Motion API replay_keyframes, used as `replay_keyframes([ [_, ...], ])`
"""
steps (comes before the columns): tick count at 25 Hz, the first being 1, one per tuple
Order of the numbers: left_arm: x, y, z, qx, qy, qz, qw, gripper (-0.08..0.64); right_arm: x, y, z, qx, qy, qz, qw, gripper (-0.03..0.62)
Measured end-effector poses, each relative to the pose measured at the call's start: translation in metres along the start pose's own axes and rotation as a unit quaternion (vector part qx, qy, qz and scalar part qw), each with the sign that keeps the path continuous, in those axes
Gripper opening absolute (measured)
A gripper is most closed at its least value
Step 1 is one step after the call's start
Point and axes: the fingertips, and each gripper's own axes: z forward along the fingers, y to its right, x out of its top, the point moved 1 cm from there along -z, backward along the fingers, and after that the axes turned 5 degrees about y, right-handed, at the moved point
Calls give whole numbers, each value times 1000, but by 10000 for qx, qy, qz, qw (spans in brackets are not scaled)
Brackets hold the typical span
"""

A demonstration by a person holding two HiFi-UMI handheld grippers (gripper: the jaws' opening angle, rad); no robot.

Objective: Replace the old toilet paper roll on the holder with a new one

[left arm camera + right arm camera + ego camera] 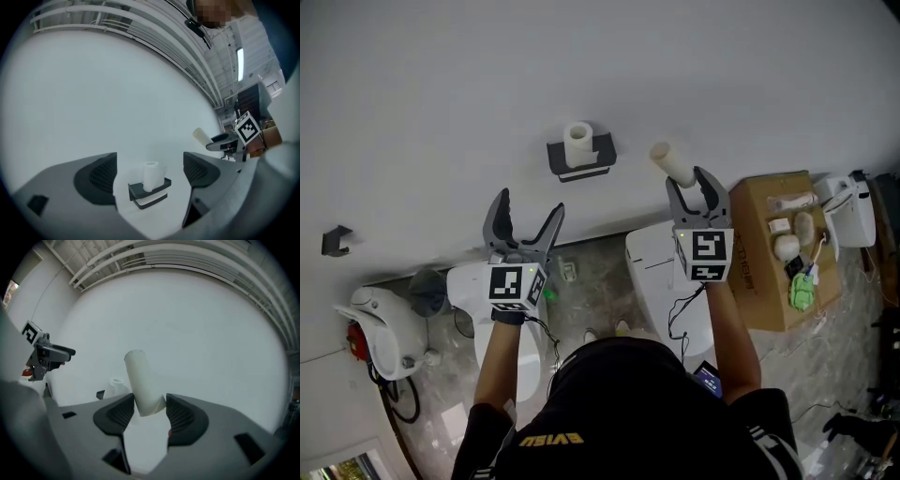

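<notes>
A black holder (581,159) is fixed to the white wall, and a white toilet paper roll (577,142) stands upright on it. My right gripper (688,183) is to the right of the holder, shut on a pale, narrow roll (672,163) that sticks out past the fingertips. In the right gripper view this narrow roll (143,385) is pinched between both pads. My left gripper (531,202) is open and empty, below and left of the holder. In the left gripper view the holder (149,194) and its roll (151,174) show between the spread jaws, some way off.
Below are two white toilets (654,267) (480,292) on a marbled floor. To the right stands a cardboard box (769,281) with small items on top, and a white device (848,211) beyond it. A small black bracket (336,241) is on the wall at the left.
</notes>
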Motion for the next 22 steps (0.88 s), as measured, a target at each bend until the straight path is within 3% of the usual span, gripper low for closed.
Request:
replay_keyframes([
  [8,9,-9,-1,78,67,113,9999,453,9,6,-12,80,431,485,9979,213],
  [13,4,-16,-3,261,102,-176,9995,453,12,4,-13,119,556,750,9956,213],
  [18,-14,3,14,38,30,-255,9997,453,8,-1,-16,166,522,817,9951,213],
  [22,-33,12,32,70,-63,-386,9992,454,3,-5,-20,174,504,891,9946,213],
])
